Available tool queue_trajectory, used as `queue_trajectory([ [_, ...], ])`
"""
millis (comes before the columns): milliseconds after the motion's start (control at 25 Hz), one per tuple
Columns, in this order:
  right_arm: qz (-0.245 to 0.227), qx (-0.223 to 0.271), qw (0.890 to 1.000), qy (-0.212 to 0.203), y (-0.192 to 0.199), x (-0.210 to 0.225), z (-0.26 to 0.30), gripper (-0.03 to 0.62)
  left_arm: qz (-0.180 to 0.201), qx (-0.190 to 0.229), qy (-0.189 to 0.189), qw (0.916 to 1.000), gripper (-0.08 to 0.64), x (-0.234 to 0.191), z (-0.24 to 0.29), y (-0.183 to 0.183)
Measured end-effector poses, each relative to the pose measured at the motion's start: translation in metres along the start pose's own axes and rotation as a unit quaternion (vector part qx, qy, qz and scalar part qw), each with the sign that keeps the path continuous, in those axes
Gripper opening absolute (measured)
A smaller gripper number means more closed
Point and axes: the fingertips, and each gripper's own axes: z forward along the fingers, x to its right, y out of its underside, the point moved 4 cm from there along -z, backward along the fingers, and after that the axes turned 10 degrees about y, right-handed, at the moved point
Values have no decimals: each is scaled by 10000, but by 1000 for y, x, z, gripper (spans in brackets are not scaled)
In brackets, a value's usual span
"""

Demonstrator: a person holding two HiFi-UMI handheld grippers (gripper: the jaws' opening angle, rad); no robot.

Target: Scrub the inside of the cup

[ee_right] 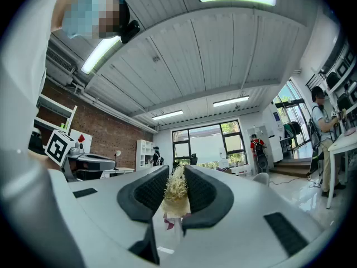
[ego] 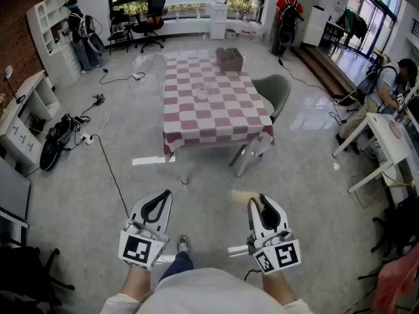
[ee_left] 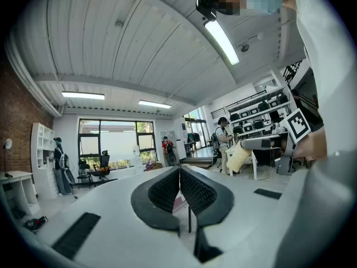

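A clear glass cup (ego: pixel 201 91) stands on the table with the red-and-white checked cloth (ego: pixel 216 123), well ahead of me across open floor. My left gripper (ego: pixel 164 196) is held level at waist height, its jaws closed together with nothing between them (ee_left: pixel 179 171). My right gripper (ego: pixel 258 201) is shut on a pale straw-coloured scrubber (ego: pixel 241 197). The scrubber's fibrous body fills the gap between the pads (ee_right: pixel 176 191). Both grippers are far from the cup.
A brown box (ego: pixel 230 59) sits at the table's far end, and a grey chair (ego: pixel 275 91) stands at its right side. Cables and a black bag (ego: pixel 55 139) lie on the floor at left. A white desk (ego: pixel 386 136) is at right. People stand around the room's edges.
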Motion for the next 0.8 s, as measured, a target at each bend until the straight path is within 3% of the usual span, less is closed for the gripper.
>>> queue_trajectory([
  [200,44,-14,10000,55,7,2,24,100,38,-175,49,9998,32,-22,12,15],
  [560,179,-76,9996,222,15,-7,79,100,-99,34,233,9997,32,-78,37,14],
  [800,167,-32,9991,388,22,-13,123,100,159,50,577,9982,32,-119,62,17],
])
